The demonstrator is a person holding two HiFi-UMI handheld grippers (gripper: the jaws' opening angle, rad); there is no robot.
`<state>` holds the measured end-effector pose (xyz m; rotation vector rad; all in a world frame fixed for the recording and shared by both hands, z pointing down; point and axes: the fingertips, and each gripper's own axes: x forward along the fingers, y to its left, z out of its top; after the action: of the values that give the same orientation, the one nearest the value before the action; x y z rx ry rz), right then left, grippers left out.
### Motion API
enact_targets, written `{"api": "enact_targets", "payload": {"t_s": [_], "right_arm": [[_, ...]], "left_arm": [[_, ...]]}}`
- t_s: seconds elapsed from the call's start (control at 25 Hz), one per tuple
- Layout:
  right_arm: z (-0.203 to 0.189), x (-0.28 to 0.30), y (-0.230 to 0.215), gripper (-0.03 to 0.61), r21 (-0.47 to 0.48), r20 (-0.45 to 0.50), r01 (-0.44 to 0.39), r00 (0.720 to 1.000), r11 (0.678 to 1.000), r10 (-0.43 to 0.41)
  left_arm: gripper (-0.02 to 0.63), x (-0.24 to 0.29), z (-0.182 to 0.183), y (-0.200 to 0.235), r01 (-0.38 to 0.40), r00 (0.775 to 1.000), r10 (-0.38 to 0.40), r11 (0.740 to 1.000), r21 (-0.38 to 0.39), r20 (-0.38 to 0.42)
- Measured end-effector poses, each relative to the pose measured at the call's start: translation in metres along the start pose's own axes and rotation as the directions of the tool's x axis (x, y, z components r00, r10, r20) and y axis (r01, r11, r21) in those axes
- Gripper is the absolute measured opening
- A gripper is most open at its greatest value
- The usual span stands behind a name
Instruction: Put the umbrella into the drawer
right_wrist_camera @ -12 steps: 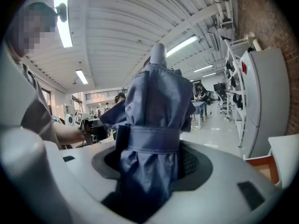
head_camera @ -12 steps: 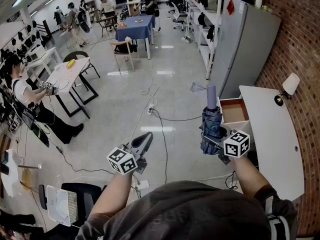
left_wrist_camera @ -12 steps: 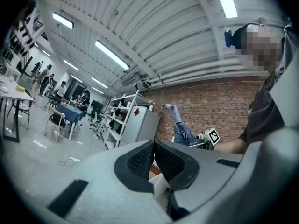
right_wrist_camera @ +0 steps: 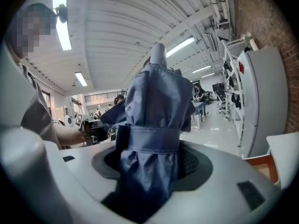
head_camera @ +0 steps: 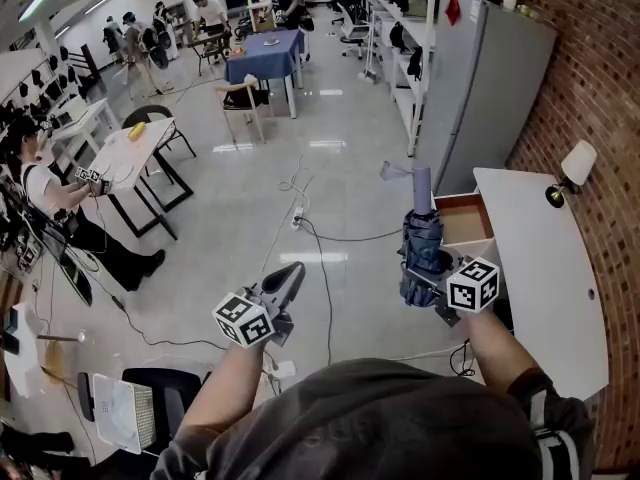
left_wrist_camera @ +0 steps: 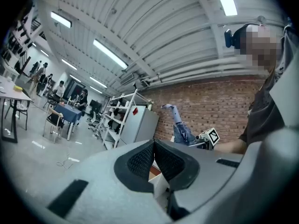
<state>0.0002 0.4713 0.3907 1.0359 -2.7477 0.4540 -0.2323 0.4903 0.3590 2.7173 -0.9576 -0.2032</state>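
Beside the worktop's open drawer, the umbrella is being held clamped in the right hand-held gripper, apparently awaiting lowering inside.

Nothing legible; the red sign on the fridge looks too small.
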Motion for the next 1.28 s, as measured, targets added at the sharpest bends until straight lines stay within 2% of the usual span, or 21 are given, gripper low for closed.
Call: {"api": "enact_targets", "payload": {"t_s": [0.28, 0.52, 0.76, 1.04, 1.28], "right_arm": [[0.0, -0.021, -0.009, 0.256, -0.008, 0.004, -0.017, 1.0, 1.0, 0.017], [0.0, -0.064, -0.042, 0.256, -0.047, -0.003, -0.051, 0.999, 0.998, 0.05], [0.002, -0.078, -0.057, 0.256, -0.06, -0.005, -0.08, 0.997, 0.995, 0.08], [0.007, -0.071, -0.085, 0.256, -0.046, -0.006, -0.087, 0.996, 0.995, 0.086], [0.017, -0.042, -0.107, 0.256, -0.049, -0.01, -0.051, 0.999, 0.998, 0.05]], "left_arm": [[0.001, 0.01, -0.003, -0.018, -0.021, 1.0, 0.021, 1.0, 0.011, 0.004], [0.0, 0.045, -0.015, -0.061, -0.06, 0.998, 0.059, 0.998, 0.019, 0.012], [0.0, 0.06, -0.024, -0.083, -0.084, 0.996, 0.084, 0.996, 0.019, 0.014], [0.002, 0.083, -0.025, -0.066, -0.092, 0.996, 0.092, 0.996, 0.01, 0.015], [0.001, 0.109, -0.022, -0.025, -0.038, 0.999, 0.038, 0.999, 0.004, 0.009]]}}
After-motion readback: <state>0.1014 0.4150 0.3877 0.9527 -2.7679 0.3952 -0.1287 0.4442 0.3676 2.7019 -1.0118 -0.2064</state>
